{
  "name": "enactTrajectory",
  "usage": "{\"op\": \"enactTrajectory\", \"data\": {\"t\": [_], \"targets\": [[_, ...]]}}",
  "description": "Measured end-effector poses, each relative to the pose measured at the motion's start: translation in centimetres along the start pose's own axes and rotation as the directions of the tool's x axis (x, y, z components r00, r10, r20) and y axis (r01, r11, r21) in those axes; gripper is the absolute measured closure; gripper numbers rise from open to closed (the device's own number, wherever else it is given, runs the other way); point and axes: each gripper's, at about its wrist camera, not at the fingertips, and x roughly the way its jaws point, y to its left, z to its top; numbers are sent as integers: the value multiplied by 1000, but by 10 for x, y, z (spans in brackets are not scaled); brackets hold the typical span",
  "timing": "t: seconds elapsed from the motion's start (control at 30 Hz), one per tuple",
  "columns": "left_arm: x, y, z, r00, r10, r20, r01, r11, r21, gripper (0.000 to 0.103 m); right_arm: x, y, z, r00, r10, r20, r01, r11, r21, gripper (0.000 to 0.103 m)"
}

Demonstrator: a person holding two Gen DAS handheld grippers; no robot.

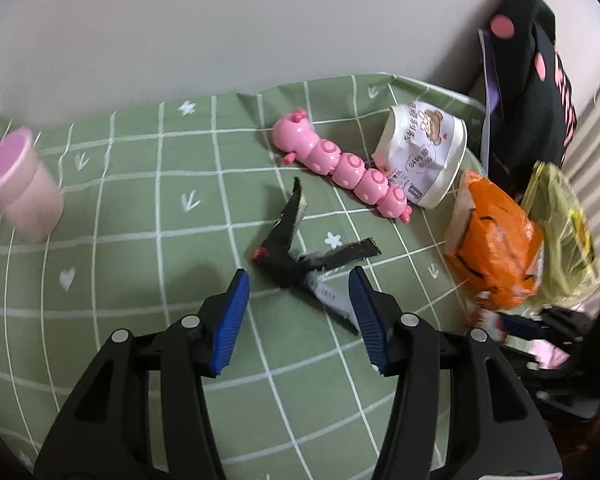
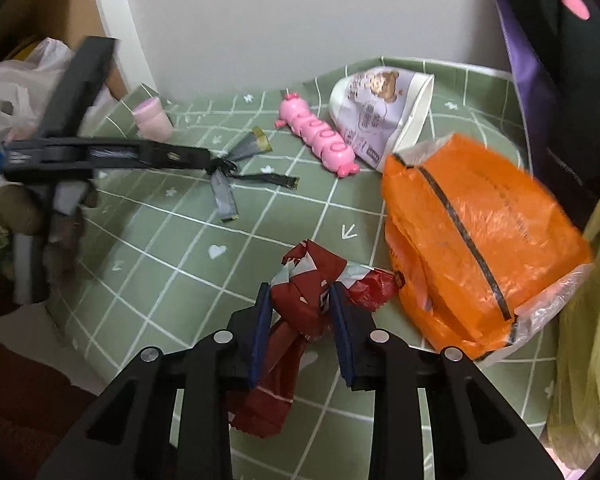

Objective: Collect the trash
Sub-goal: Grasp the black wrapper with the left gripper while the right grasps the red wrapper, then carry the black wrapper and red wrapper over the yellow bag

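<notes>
A black and silver wrapper (image 1: 288, 248), knotted into several strips, lies on the green checked cloth (image 1: 140, 280). My left gripper (image 1: 300, 300) stands open just in front of it, one silver strip reaching in between the blue pads (image 1: 232, 320) without touching them. From the right wrist view, the left gripper (image 2: 208, 160) comes in from the left at the same wrapper (image 2: 224, 196). My right gripper (image 2: 300, 308) is shut on a crumpled dark red wrapper (image 2: 304, 300), whose tail hangs down under the jaws.
A pink caterpillar toy (image 1: 340, 164), a tipped white paper cup (image 1: 424, 152) and a pink tub (image 1: 20, 184) sit further back. An orange plastic bag (image 2: 476, 240) and a yellow-green bag (image 2: 592, 340) crowd the right side, below a black dotted bag (image 1: 536, 80). A wall stands behind.
</notes>
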Motion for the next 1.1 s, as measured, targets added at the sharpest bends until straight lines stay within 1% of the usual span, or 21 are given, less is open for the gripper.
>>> {"op": "enactTrajectory", "data": {"t": [0.1,0.2,0.27,0.3,0.33,0.37,0.53,0.63,0.67,0.73,0.83,0.93,0.97,1.0,1.07,1.1], "targets": [[10,-3,8,998,55,-9,-54,998,31,54,-8,10,2,1000,5,27,-4,1000,-15,76],[20,0,11,996,61,-60,-60,998,12,62,-16,16,0,999,-5,40,7,999,-41,76],[22,0,10,996,68,-66,-67,998,15,68,-18,18,-2,999,3,40,-2,999,-40,76],[21,-1,9,996,71,-59,-69,997,20,69,-19,18,-3,999,8,40,-7,999,-40,76],[19,-2,9,996,73,-51,-72,997,27,75,-20,20,-2,999,12,42,-10,999,-43,76],[16,-3,8,996,75,-43,-74,997,31,78,-21,23,-2,999,15,45,-13,999,-48,76],[-12,-2,17,997,71,38,-71,997,5,79,-30,33,4,996,20,87,-12,995,-98,76],[-40,-5,26,991,71,110,-73,997,9,79,-36,37,14,992,11,125,5,992,-125,76],[-53,-7,32,987,64,146,-66,998,12,79,-40,38,18,990,7,142,13,991,-133,76],[-68,-12,40,981,49,189,-53,998,17,79,-48,38,25,985,-5,173,30,989,-145,76],[-94,-27,62,965,5,262,-18,999,45,79,-70,37,39,971,-33,235,71,985,-155,76],[-118,-54,82,944,-49,325,14,994,108,79,-97,30,52,949,-78,305,126,982,-141,76],[-128,-68,89,933,-78,351,29,989,144,78,-108,26,56,939,-100,328,149,980,-129,76],[-134,-76,93,926,-98,365,39,985,165,78,-117,22,60,931,-118,345,167,979,-116,76],[-147,-101,105,907,-159,390,75,972,223,78,-136,11,64,910,-165,380,208,975,-77,76],[-151,-111,108,901,-181,395,88,966,243,78,-146,4,65,897,-193,397,232,971,-52,76]]}}
